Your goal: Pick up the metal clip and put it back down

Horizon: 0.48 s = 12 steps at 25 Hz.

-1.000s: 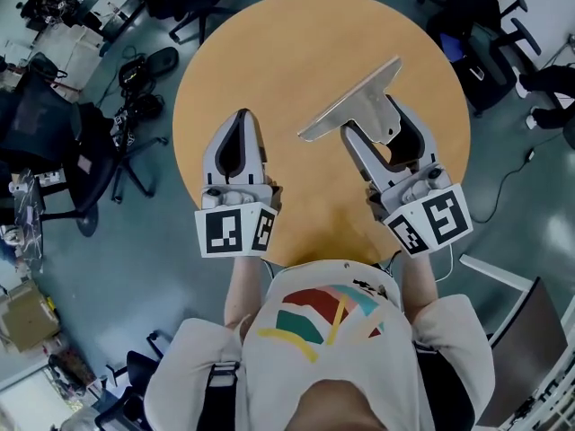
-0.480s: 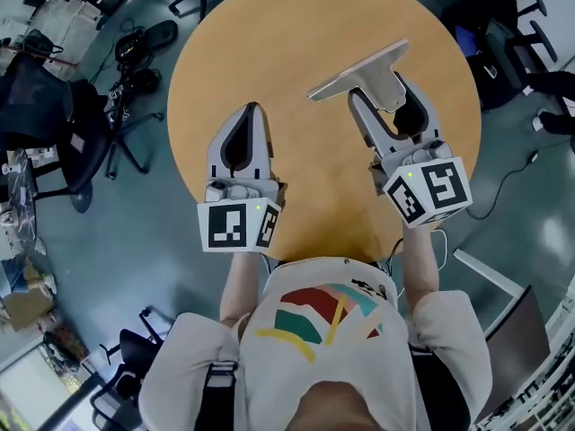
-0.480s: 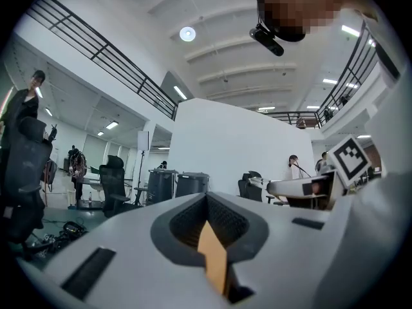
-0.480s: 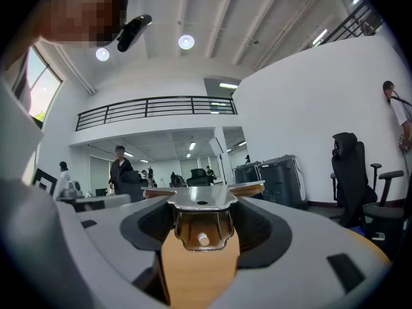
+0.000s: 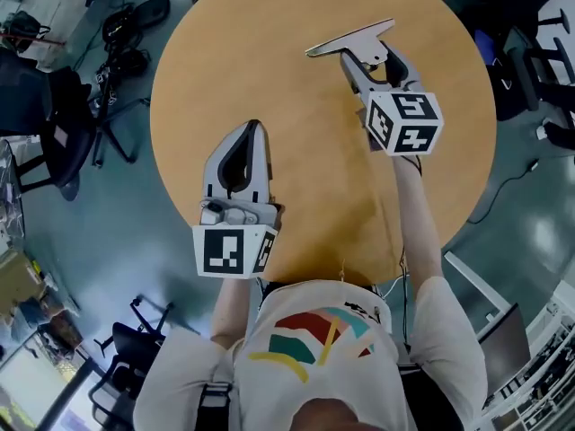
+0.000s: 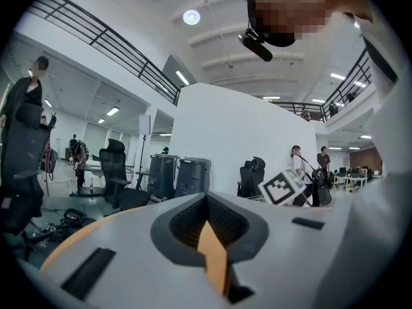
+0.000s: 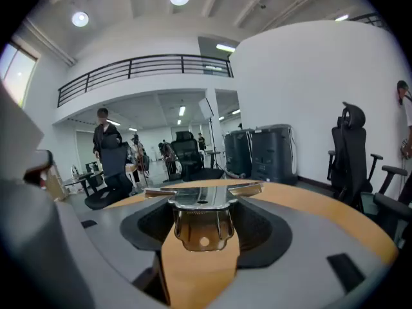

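pinching right gripper [image 5: 364,61]: jaws closed on the narrow tab of the metal clip [image 5: 349,39]; the right gripper view shows the tab seated squarely between the pads, its small hole centred

metal clip: flat cross bar sticks out past the jaw tips, running across the gripper's line; it sits over the far part of the table [image 5: 296,151], and no view shows whether it touches the wood

step in hand: as i judge it, the clip is up and the putting down is what remains

lowering: come down slowly with the wrist level, so the whole bar meets the wood at once; one end landing first would twist the tab in the pads

release: spread the jaws only once the clip's weight rests on the table, and just enough to free the tab; thin metal let go from above will likely bounce or skid

retreat: draw straight back along the jaws' line so the pads don't drag the tab sideways

left gripper [image 5: 253,131]: jaws together with nothing between them, over the near left of the table, well apart from the clip; best left idle there

table: round, wooden, bare around the clip; the clip hangs near the far rim, so set it a little inward
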{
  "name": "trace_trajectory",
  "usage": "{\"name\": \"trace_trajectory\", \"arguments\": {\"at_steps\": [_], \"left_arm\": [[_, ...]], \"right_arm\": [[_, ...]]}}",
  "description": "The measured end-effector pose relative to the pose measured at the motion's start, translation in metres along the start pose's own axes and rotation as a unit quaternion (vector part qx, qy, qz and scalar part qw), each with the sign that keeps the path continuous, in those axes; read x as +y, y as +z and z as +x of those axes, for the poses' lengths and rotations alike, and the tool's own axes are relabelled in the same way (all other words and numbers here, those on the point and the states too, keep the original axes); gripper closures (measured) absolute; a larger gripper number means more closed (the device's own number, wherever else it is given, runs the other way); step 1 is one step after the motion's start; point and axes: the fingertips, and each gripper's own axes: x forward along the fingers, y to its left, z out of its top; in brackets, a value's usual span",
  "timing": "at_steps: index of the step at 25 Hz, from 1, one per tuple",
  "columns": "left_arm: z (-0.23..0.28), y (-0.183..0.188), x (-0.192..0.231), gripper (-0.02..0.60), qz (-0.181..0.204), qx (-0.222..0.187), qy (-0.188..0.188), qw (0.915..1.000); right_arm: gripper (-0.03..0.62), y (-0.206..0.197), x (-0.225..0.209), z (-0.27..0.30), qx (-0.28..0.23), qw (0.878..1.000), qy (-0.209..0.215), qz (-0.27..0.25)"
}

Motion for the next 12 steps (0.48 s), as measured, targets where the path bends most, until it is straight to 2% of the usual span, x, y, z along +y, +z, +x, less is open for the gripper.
{"name": "trace_trajectory", "arguments": {"at_steps": [4, 6, 10, 12], "left_arm": [[0.026, -0.035, 0.011, 0.539, -0.021, 0.030, 0.006, 0.9993], [0.035, -0.051, 0.015, 0.538, -0.022, 0.044, 0.009, 0.9988], [0.044, -0.070, 0.036, 0.538, 0.014, 0.057, 0.029, 0.9979], [0.049, -0.080, 0.049, 0.538, -0.012, 0.064, 0.037, 0.9972]], "right_arm": [[0.296, -0.050, -0.040, 0.093, 0.065, 0.997, 0.006, 0.034], [0.296, -0.072, -0.066, 0.127, 0.101, 0.994, -0.017, 0.032], [0.296, -0.092, -0.096, 0.170, 0.142, 0.988, -0.058, 0.015], [0.296, -0.095, -0.101, 0.182, 0.148, 0.987, -0.063, 0.007]]}}
